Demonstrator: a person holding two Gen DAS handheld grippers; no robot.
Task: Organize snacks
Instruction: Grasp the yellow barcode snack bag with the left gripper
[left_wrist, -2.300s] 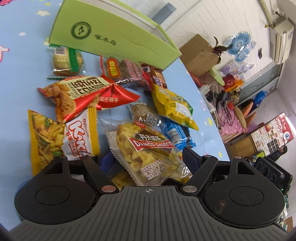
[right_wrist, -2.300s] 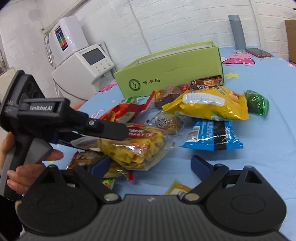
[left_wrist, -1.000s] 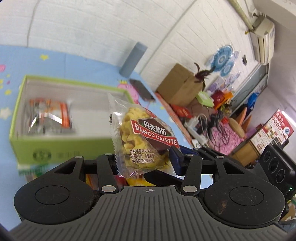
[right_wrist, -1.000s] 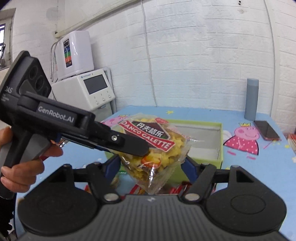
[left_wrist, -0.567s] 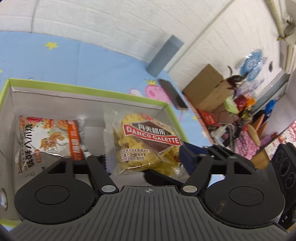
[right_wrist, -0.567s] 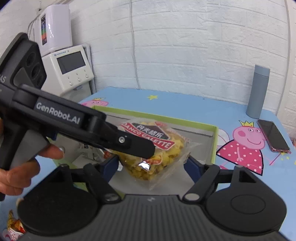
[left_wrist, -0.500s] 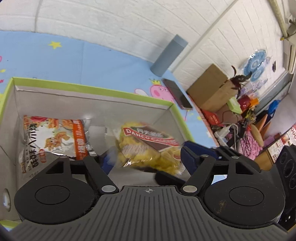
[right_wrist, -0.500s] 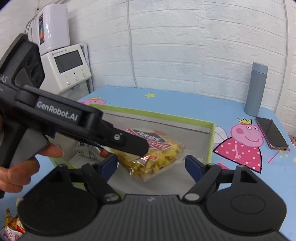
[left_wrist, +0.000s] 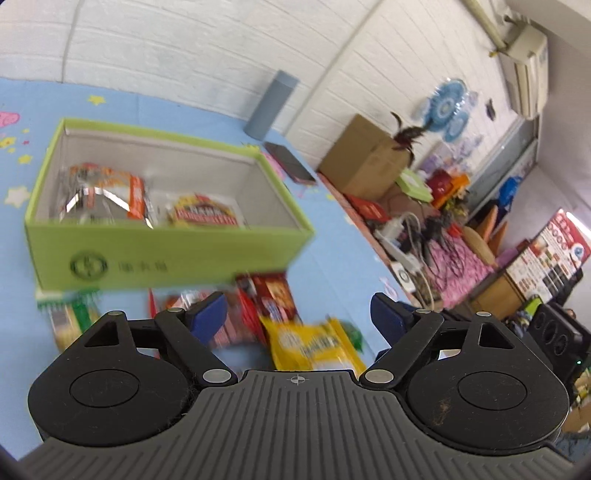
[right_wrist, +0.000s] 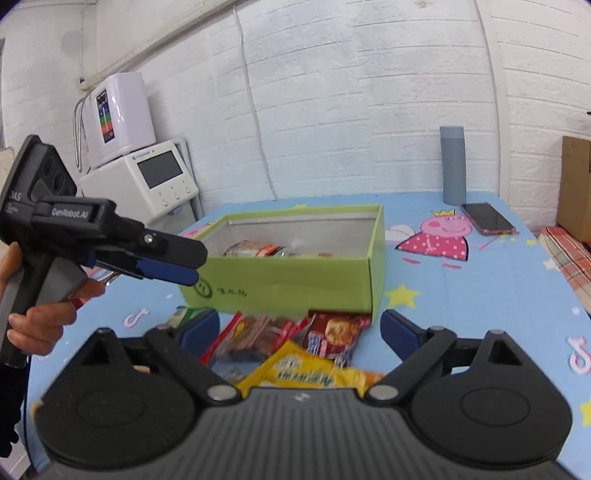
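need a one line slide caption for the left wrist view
Open left claw above loose snack packets, with two packets in the green box beyond.

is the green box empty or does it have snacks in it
Not empty. The open green box holds two packets: a silver-and-orange packet and a yellow packet with a red label.

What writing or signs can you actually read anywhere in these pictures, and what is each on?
"GenRobot.AI": side of the left gripper.
"DAS", partly cut off: its black camera block.
Round logo and characters on the green box: blurred.
Print on the yellow snack bag and red packet: blurred.
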